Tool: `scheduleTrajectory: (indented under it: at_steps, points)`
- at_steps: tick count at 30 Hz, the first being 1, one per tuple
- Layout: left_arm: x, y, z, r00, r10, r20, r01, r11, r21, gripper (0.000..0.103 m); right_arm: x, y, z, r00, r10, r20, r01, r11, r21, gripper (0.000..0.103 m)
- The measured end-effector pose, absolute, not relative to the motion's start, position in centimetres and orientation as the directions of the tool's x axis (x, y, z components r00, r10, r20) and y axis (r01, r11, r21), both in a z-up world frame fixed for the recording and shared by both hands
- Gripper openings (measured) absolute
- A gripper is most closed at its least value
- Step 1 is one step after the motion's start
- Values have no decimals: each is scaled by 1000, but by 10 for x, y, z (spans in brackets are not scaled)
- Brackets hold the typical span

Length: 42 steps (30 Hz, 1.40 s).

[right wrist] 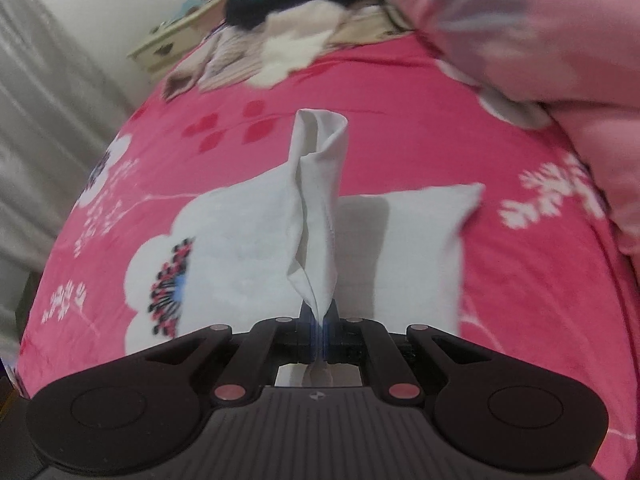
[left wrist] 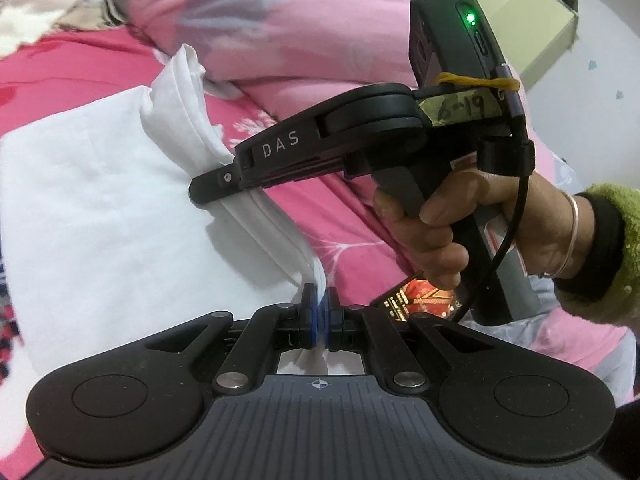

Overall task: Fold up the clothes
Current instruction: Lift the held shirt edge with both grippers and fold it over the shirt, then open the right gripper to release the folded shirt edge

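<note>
- Left gripper [left wrist: 320, 312]: jaws closed, blue pads pinching an edge of the white cloth [left wrist: 100, 200].
- Right gripper [right wrist: 320, 332]: jaws clamped on a bunched fold of the same cloth; seen side-on from the left wrist, its black fingers nip the cloth's raised edge.
- Hand [left wrist: 460, 232] with thin bangle and fuzzy green cuff grips the right handle.
- Cloth: thin, smooth, softly creased; lifted ridge between the grippers, the rest lying flat on the bedspread [right wrist: 400, 140].
- Bedspread: bright pink, plush, white flower print.
- Beyond: puffy pale-pink quilt [right wrist: 540, 40]; rumpled clothes pile [right wrist: 288, 32], blurred.
</note>
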State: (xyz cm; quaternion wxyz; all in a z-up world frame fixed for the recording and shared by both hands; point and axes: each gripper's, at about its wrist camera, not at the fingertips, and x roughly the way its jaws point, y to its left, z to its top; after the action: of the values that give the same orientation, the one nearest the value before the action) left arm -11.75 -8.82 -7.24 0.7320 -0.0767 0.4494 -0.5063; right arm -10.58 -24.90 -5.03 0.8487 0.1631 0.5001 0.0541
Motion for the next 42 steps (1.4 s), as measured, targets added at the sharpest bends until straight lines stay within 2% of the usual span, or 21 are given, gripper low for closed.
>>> scheduleTrajectory:
  at_steps: [13,14,15,16,17,23,27,30,31,32,35,39,42]
  points:
    - [-118,-129,-93,45,-805,-591,673,462,-578,2,-108,-297,-72,488,279,-827,104,922,372,4]
    - [-116,-130,-95,41,-802,-596,668,465,-581,3,-107,-300,-73,489,278,-827,110,921,374,4]
    - [-115,-131,-97,36,-798,-601,663,469,-584,11,-107,-304,-76,487,280,-827,114,918,379,4]
    - [-121,-128,-92,20,-794,-608,651,472,-595,19,-107,-307,-78,485,282,-828,123,915,383,4]
    - [-121,-123,-90,5,-796,-606,639,469,-610,35,-107,-310,-81,483,283,-829,132,912,388,4]
    - [-125,-54,-72,20,-841,-540,617,436,-655,41,-108,-314,-92,484,289,-826,118,914,389,4]
    - [-135,-17,-69,74,-809,-583,622,494,-607,41,-111,-317,-95,490,295,-820,103,915,390,6]
    - [-130,-11,-76,82,-764,-640,609,547,-574,41,-116,-325,-92,491,308,-815,128,900,417,12]
    - [-132,-14,-80,85,-754,-652,611,556,-563,41,-119,-328,-90,493,309,-813,137,896,423,18]
    - [-130,-18,-85,92,-745,-661,617,563,-550,41,-122,-332,-88,497,308,-811,146,892,428,28]
    - [-135,-26,-94,104,-720,-686,648,572,-502,41,-135,-342,-81,504,304,-809,172,882,438,44]
    - [-142,-32,-99,116,-690,-715,707,563,-428,41,-153,-349,-77,503,279,-818,207,880,427,46]
    - [-148,-35,-100,122,-682,-721,730,554,-401,41,-175,-339,-56,588,169,-791,186,923,336,46]
